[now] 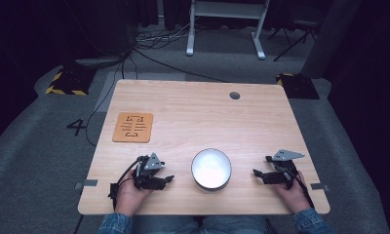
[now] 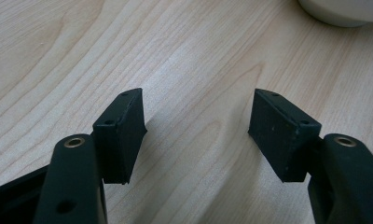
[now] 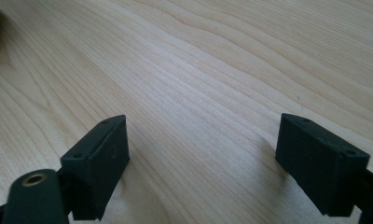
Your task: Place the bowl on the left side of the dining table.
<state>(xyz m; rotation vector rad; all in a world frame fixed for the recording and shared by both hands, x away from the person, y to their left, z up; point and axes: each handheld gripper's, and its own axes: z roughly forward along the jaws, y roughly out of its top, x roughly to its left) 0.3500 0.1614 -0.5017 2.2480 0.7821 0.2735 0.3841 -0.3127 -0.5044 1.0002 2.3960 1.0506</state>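
A white bowl (image 1: 211,168) stands near the front middle of the wooden table (image 1: 198,117); its rim (image 2: 343,14) peeks in at the top right of the left gripper view. My left gripper (image 1: 168,179) rests low on the table left of the bowl, pointing toward it, open with bare wood between its pads (image 2: 121,135). To the right of the bowl my right gripper (image 1: 257,174) lies on the table facing it, jaws wide apart and nothing between the pads (image 3: 100,163).
An orange cork-like board (image 1: 132,127) with cut-out slots lies at the table's left side. A round cable hole (image 1: 234,95) sits near the far edge. Beyond the table are floor cables and a white desk frame (image 1: 227,24).
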